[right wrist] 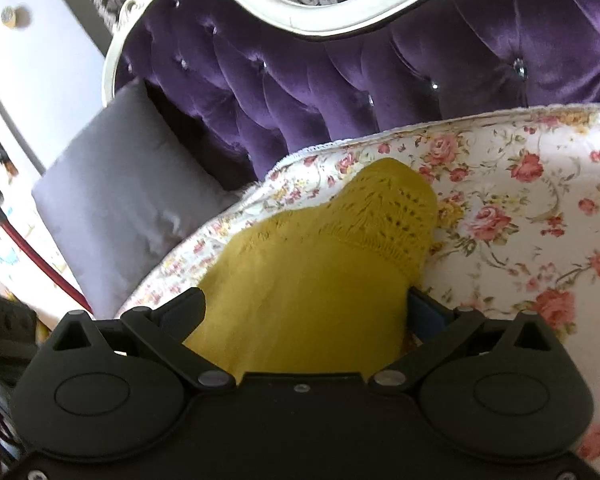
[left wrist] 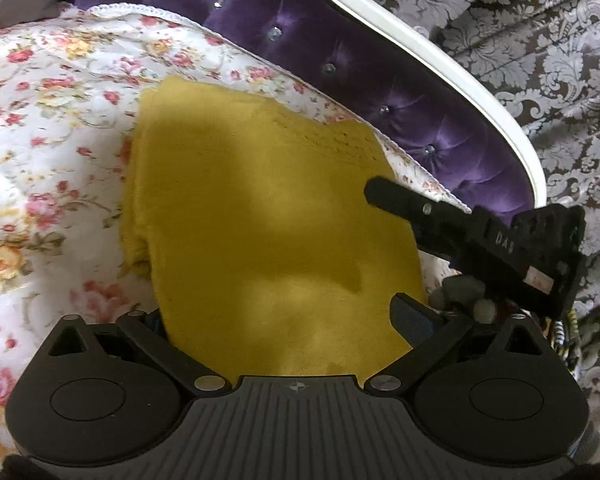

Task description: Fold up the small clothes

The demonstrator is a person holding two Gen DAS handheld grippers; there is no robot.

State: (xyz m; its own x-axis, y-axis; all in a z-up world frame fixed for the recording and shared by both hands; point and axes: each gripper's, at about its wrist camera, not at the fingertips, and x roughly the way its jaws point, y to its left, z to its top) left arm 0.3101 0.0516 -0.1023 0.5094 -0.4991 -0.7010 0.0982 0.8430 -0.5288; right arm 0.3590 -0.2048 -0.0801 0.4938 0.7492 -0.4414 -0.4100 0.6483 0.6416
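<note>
A mustard-yellow knit garment [left wrist: 268, 216] lies folded flat on a floral bedspread [left wrist: 52, 120]. My left gripper [left wrist: 276, 320] is open wide at the garment's near edge. The cloth runs between its fingers [left wrist: 410, 316], and the left finger is partly hidden by cloth. My right gripper [left wrist: 400, 220] reaches in from the right over the garment's right edge. In the right wrist view the right gripper [right wrist: 306, 308] also stands open wide. The garment [right wrist: 308, 272] fills the gap between its fingers [right wrist: 188, 308], with the lace-patterned end [right wrist: 396, 208] farthest away.
A purple tufted headboard [left wrist: 340, 60] with a white frame [left wrist: 440, 52] curves behind the bedspread [right wrist: 520, 200]. A grey pillow [right wrist: 120, 200] leans at its end. A damask-patterned curtain [left wrist: 540, 60] hangs behind. A gloved hand [left wrist: 460, 292] holds the right gripper.
</note>
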